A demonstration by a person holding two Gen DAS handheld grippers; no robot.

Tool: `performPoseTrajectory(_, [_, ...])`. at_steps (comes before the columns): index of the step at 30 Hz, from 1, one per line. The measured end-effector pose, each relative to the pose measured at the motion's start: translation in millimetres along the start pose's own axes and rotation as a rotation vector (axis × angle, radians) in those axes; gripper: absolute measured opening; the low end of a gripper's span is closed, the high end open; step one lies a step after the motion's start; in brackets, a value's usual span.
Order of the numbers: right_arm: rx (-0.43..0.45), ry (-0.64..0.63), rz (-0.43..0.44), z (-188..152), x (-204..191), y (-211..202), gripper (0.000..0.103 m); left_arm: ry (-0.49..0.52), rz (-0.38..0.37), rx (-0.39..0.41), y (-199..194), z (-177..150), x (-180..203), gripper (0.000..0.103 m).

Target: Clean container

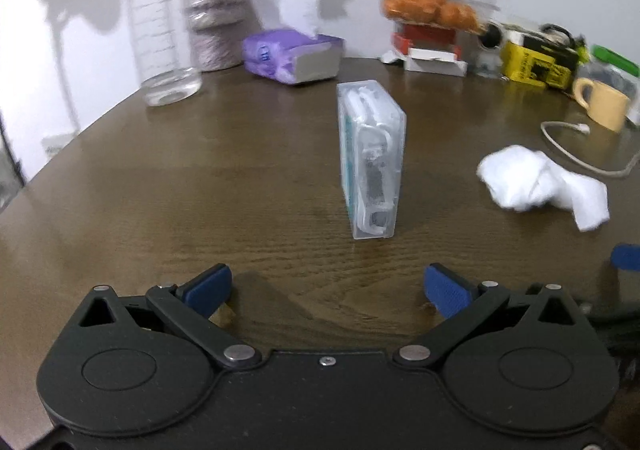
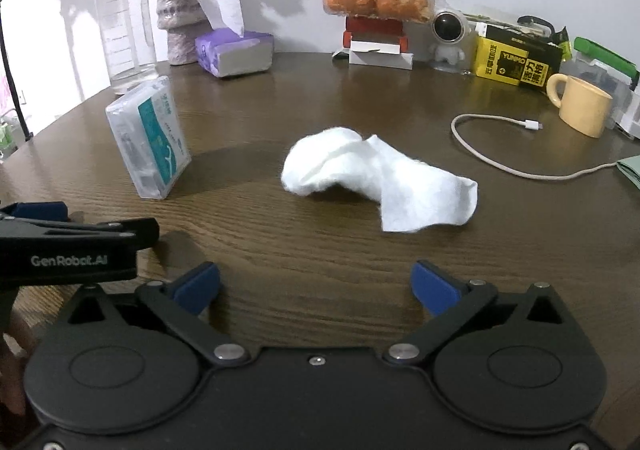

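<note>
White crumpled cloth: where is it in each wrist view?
Left wrist: crumpled white cloth at the right edge, right of the clear container.
Right wrist: cloth at centre, container to its left.
Shared landmark: yellow mug, far right.

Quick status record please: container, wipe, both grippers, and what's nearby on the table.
container: clear plastic box, standing on edge, untouched
wipe: crumpled white cloth, lying right of the box, apart from it
left gripper: jaws open, empty, facing the box
right gripper: jaws open, empty, facing the cloth
nearby: yellow mug, white cable, tissue pack
surface: wooden table
</note>
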State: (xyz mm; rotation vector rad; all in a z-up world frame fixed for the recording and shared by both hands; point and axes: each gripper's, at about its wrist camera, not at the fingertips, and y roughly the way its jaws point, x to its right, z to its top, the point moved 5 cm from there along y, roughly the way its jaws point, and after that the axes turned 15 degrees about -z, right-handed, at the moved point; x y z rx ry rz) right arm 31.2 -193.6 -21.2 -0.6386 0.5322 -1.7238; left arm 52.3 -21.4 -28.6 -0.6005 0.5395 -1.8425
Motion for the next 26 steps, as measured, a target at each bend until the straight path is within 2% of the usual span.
performPoseTrajectory(7, [-0.005,0.023,-0.029,1.4,9.5,5.3,0.103,-0.007,0.009,0.001,0.4,-1.4,1.5,0.103])
performPoseTrajectory(13, [0.0,-0.004,0.007,4.0,-0.4,6.1,0.103,-0.008,0.007,0.0,0.8,-0.8,0.6,0.103])
performPoseTrajectory(26, [0.0,-0.001,0.004,3.3,-2.5,3.5,0.103,-0.011,0.007,0.001,1.6,0.2,-0.2,0.103])
